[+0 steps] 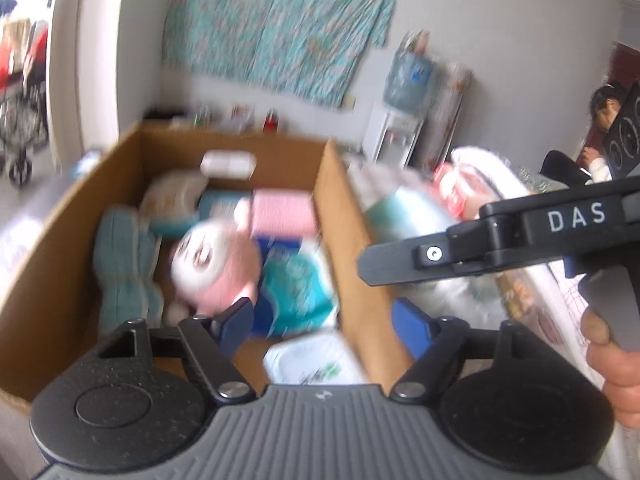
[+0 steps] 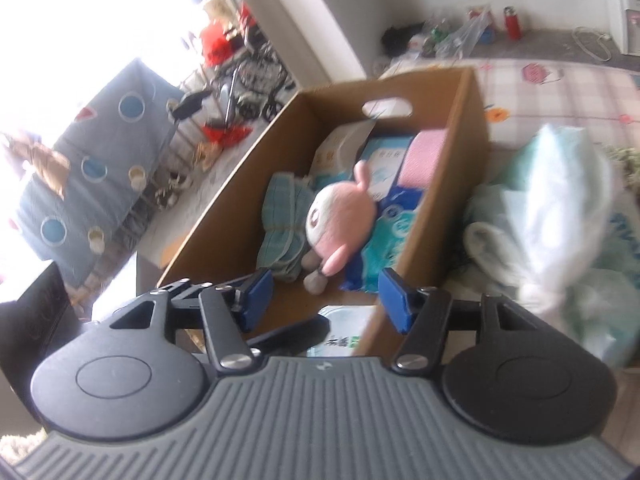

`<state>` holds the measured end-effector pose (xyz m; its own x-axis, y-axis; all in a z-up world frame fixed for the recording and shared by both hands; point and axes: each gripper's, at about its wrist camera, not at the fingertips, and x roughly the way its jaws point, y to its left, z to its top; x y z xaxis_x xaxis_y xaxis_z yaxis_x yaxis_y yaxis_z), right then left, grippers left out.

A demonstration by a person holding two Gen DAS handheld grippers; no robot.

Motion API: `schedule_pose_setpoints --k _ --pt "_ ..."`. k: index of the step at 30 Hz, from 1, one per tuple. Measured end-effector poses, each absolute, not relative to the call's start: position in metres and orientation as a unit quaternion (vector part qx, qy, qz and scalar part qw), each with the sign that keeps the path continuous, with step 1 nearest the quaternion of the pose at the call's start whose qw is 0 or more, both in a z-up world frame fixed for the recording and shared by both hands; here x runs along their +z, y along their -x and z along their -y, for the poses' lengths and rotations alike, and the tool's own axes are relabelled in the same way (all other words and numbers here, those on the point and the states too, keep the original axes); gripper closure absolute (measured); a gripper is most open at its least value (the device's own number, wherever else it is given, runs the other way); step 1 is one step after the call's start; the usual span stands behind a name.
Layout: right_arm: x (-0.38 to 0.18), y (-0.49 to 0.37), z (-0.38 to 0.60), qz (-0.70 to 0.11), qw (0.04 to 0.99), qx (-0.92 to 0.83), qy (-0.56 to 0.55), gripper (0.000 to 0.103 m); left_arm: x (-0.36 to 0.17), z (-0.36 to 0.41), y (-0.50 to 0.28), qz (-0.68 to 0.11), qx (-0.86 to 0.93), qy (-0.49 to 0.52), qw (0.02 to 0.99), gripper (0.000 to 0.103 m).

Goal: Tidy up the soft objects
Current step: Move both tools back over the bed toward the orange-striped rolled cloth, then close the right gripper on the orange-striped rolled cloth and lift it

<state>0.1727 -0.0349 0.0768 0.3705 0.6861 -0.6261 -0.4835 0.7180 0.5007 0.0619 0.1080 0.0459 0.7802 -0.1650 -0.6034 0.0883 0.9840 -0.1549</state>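
A: You're in a lived-in room, a patterned teal cloth (image 1: 280, 20) hung on the grey wall and a checked bed cover (image 2: 560, 92) beyond the cardboard box (image 2: 460, 184). The box already holds the pink plush toy (image 2: 344, 216), a folded blue-green cloth (image 2: 284, 236), a pink towel (image 2: 426, 156) and several tissue packs (image 2: 384, 240).

B: And my claws?

A: Your left claw (image 1: 324, 320) is released, pads wide with nothing between them, over the near end of the box. Your right claw (image 2: 326, 296) is also spread and empty, above the box's near right corner. A white pack (image 1: 316, 360) lies just below both.

B: What's left outside?

A: A loose heap of pale bags and soft bundles (image 2: 560, 220) just beside the box's right wall.

B: What can go wrong?

A: I'd judge three things. Both views are smeared, so a hurried reach could clip the box wall and shove the box. Your right claw's arm crosses the left view close by; the two tools may knock together over the box. And those bags are slippery and shapeless: pinch only a fold and the rest will likely sag, snag the rim or spill back out.
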Motion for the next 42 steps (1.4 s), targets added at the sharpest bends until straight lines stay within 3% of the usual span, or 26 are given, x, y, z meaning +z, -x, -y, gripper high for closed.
schedule_pose_setpoints --k 9,21,29,34,39,42 --pt "0.090 -0.165 0.148 -0.386 0.873 0.262 -0.144 0.042 0.073 -0.016 -0.071 -0.266 -0.155 -0.003 0.951 0.021" --pt "0.046 -0.168 0.271 -0.401 0.890 0.130 -0.175 0.042 0.019 0.094 -0.090 -0.256 -0.248 -0.041 0.933 0.022" --pt "0.010 -0.197 0.287 -0.431 0.877 0.105 -0.184 0.051 -0.016 0.118 -0.099 -0.280 -0.243 -0.064 0.926 0.048" --pt "-0.011 -0.226 0.288 -0.452 0.870 0.092 -0.176 0.055 -0.025 0.129 -0.115 -0.292 -0.221 -0.069 0.928 0.070" --pt "-0.038 -0.245 0.285 -0.482 0.856 0.089 -0.167 0.059 -0.039 0.139 -0.125 -0.314 -0.212 -0.086 0.921 0.082" --pt "-0.047 -0.247 0.285 -0.487 0.850 0.099 -0.173 0.061 -0.045 0.140 -0.126 -0.317 -0.210 -0.089 0.921 0.082"
